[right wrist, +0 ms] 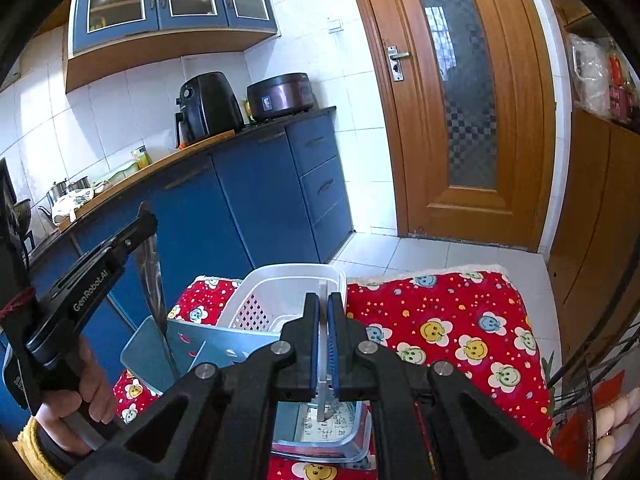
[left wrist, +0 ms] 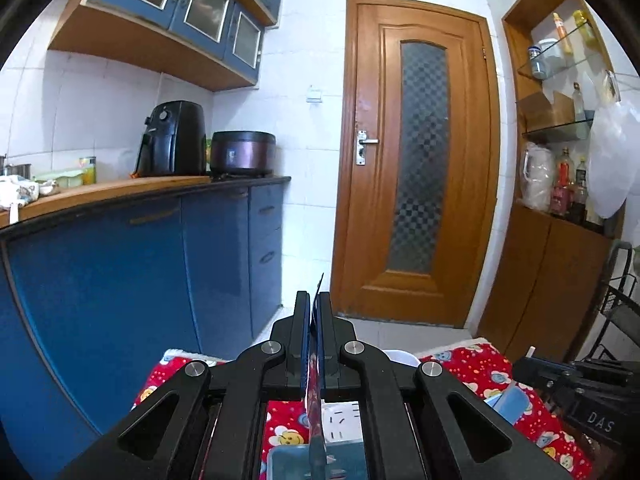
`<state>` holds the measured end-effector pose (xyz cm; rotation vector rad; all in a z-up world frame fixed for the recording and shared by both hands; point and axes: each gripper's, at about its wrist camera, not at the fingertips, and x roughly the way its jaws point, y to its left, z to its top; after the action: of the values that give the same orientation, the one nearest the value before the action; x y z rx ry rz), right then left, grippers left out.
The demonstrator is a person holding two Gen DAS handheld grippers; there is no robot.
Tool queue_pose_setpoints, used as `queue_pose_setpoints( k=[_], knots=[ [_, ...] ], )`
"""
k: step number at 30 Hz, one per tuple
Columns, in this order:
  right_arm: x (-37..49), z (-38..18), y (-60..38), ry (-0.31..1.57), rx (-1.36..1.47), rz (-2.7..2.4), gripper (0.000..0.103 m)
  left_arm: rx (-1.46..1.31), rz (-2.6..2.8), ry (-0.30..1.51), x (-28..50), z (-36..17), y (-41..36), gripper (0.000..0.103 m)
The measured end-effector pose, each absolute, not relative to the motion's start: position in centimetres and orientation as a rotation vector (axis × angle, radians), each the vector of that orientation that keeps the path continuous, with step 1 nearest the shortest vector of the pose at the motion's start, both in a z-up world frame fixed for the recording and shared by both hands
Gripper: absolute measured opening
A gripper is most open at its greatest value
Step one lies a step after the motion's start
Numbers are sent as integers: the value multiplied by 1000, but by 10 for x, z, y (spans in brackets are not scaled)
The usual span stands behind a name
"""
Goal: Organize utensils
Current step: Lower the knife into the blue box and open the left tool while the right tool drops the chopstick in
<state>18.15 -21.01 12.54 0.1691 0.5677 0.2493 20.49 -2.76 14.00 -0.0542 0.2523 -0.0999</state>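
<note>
Two utensils are mid-transfer: my left gripper [left wrist: 314, 312] clamps a knife [right wrist: 154, 280] at nine o'clock; my right gripper [right wrist: 323, 312] pinches a thin white utensil [right wrist: 322, 360]. Next, I judge, lower both into the white basket [right wrist: 280, 280].

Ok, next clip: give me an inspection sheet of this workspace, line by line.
Surface: red smiley-flower cloth over the work area.
Job's things: white slotted basket; blue-grey tray; knife; thin white utensil.
Clutter: power strip; eggs at the right edge.
Grippers: left gripper shut on the knife blade; right gripper shut on the white utensil.
Cables: nothing seen.
Surroundings: blue cabinets, air fryer, cooker, wooden door.
</note>
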Motion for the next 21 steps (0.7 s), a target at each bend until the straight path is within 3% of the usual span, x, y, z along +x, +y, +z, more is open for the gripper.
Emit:
queue_pose_setpoints(
  k=[12, 16, 21],
  knots=[
    [180, 121, -208, 591, 185, 274, 8, -59, -108, 263, 201, 139, -30, 3],
    [177, 123, -209, 593, 200, 279, 25, -71, -117, 282, 198, 139, -29, 4],
    [171, 126, -210, 586, 213, 280, 32, -78, -130, 317, 194, 138, -27, 17]
  ],
)
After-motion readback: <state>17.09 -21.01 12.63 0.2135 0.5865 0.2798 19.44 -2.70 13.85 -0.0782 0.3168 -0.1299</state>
